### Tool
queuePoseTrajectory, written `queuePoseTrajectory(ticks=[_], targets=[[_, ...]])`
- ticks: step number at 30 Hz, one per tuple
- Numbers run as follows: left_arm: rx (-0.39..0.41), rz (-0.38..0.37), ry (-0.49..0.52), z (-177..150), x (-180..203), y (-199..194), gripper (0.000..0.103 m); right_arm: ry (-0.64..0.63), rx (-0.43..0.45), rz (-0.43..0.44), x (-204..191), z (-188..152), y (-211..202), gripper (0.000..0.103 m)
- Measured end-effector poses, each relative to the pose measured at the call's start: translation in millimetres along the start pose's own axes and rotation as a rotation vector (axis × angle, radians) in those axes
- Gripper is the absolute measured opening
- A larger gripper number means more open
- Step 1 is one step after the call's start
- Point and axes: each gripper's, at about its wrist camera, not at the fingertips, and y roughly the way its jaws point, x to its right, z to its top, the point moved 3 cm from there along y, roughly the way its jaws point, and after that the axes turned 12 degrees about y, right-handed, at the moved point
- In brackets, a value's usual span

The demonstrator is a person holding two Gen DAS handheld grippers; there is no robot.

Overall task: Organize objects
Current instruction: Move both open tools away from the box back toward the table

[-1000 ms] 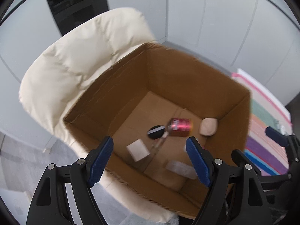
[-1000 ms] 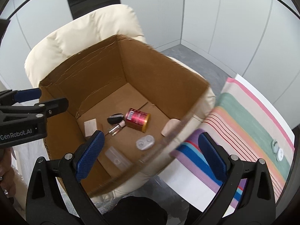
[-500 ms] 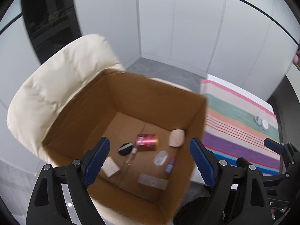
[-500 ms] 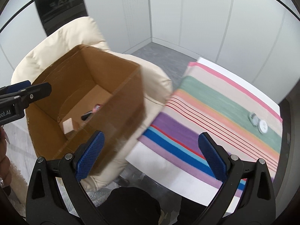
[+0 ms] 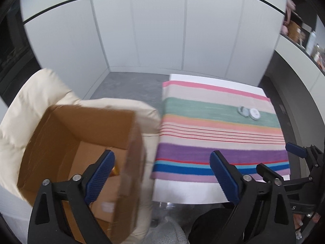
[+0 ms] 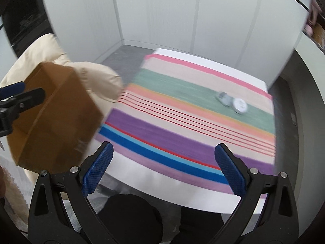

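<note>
Left hand-held gripper [image 5: 162, 173]: jaws wide apart and opening further, nothing between the blue pads. It points down over the gap between the cardboard box [image 5: 67, 142] and the counter [image 5: 193, 193].

Right hand-held gripper [image 6: 164, 167]: jaws spread wide, nothing between them, aimed down at the near edge of the counter. Its fingertips also show at the right edge of the left wrist view.

The cardboard box sits open-topped on a cream padded chair [image 5: 30, 101], left of the counter. Inside, only a bit of something amber shows behind the left finger; the rest is blurred or hidden.

A striped cloth [image 5: 219, 130] covers most of the white counter, with bands of pink, beige, green, peach, purple and blue plus thin red lines.

Two small round tins lie on the green band toward the far right corner of the cloth, touching or just beside each other: a grey tin [image 5: 243, 111] on the left and a white-lidded tin [image 5: 254, 113] on the right. Both are well apart from either gripper.

Pale panelled walls behind; grey floor [image 5: 126, 85] between chair and wall. Right wrist view is motion-blurred.
</note>
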Motion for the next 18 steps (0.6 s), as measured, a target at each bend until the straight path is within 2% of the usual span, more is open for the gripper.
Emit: queuePoseTrajectory(ticks=[7, 14, 18], targets=[[-0.020, -0.042, 0.095, 17.0, 55.9, 14.5, 0.097, 0.096, -0.007, -0.079, 76.1, -7.9, -3.4, 0.101], [-0.042, -0.107, 0.154, 27.0, 106.4, 26.9, 0.097, 0.175, -0.020, -0.107, 129.9, -15.6, 1.4, 0.101], [-0.078, -0.118, 0.204, 33.3, 137.2, 46.1, 0.097, 0.208, -0.045, -0.087, 152.3, -13.3, 12.8, 0.101]])
